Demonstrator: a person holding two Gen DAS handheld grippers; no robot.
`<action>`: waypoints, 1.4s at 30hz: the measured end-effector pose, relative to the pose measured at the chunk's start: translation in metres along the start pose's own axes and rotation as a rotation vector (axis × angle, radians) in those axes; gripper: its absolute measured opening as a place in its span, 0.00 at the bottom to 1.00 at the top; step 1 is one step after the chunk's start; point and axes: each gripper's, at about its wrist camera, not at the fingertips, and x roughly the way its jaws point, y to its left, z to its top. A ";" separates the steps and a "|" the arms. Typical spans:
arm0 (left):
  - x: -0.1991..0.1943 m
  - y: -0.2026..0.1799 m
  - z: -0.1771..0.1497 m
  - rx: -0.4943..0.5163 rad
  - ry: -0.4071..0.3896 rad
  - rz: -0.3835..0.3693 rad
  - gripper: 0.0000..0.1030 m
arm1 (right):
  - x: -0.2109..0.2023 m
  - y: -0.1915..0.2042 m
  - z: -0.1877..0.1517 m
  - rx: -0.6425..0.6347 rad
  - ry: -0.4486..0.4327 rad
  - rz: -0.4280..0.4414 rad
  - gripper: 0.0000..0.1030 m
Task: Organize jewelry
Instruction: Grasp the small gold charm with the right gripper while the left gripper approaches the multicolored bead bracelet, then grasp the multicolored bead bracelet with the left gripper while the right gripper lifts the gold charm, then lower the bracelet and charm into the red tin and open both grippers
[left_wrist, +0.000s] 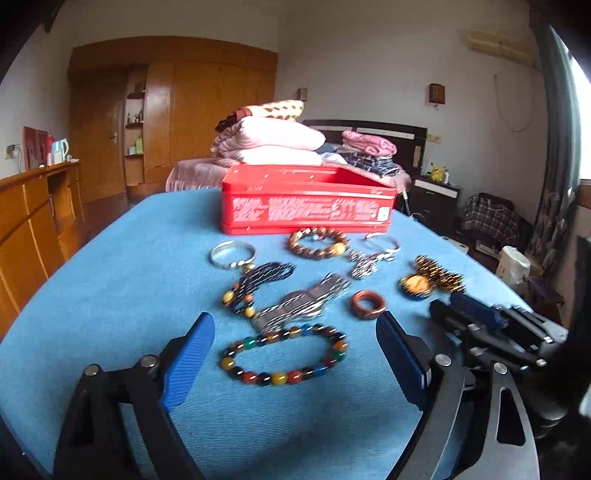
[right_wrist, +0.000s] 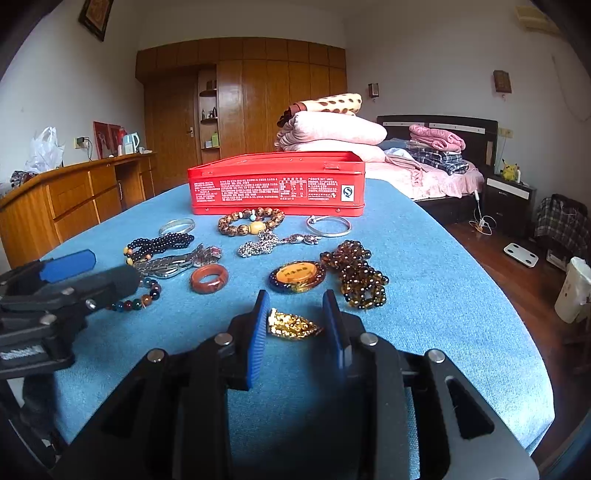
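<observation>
Nearest, in the left wrist view: left gripper (left_wrist: 295, 321) tilted downward over the table, jaws spread wide, straddling a multicoloured bead bracelet (left_wrist: 280, 376) flat on the blue cloth (left_wrist: 110, 295), neither pad touching it. In the right wrist view: right gripper (right_wrist: 295, 299) at a like downward tilt, jaws drawn narrow and clamped on a small gold piece (right_wrist: 291, 325), one pad against each end, low over the cloth.

Just beyond the bracelet, a metal watch (left_wrist: 306, 299) beside a red ring (left_wrist: 367, 304). Right of these, an amber pendant (right_wrist: 297, 277) touching a heap of brown beads (right_wrist: 360, 273). Farther on, a silver bangle (left_wrist: 232, 253) to the left and a wooden bead bracelet (left_wrist: 318, 242) just in front of the open red tin (left_wrist: 306, 206) at the table's far edge, inside hidden by its near wall.

Behind the table, folded blankets (left_wrist: 273, 140) stacked on a bed (right_wrist: 443, 177); against the far wall, a wooden wardrobe (left_wrist: 207, 103); along the left, a low wooden dresser (left_wrist: 29, 214).

Seen only from the right wrist: the gold piece, and a white bathroom scale (right_wrist: 521, 254) on the floor at right. Seen whole only from the left wrist: the bead bracelet, half hidden from the right by the left gripper's body.
</observation>
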 end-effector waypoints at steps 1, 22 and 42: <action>-0.001 -0.003 0.002 0.003 -0.005 -0.012 0.84 | 0.000 -0.001 0.000 0.003 -0.001 -0.001 0.28; 0.027 -0.022 -0.010 0.008 0.086 0.033 0.12 | -0.006 -0.012 -0.002 0.030 -0.005 -0.007 0.28; -0.018 0.026 0.055 -0.192 -0.090 -0.069 0.07 | -0.024 -0.012 0.069 0.048 -0.087 0.058 0.28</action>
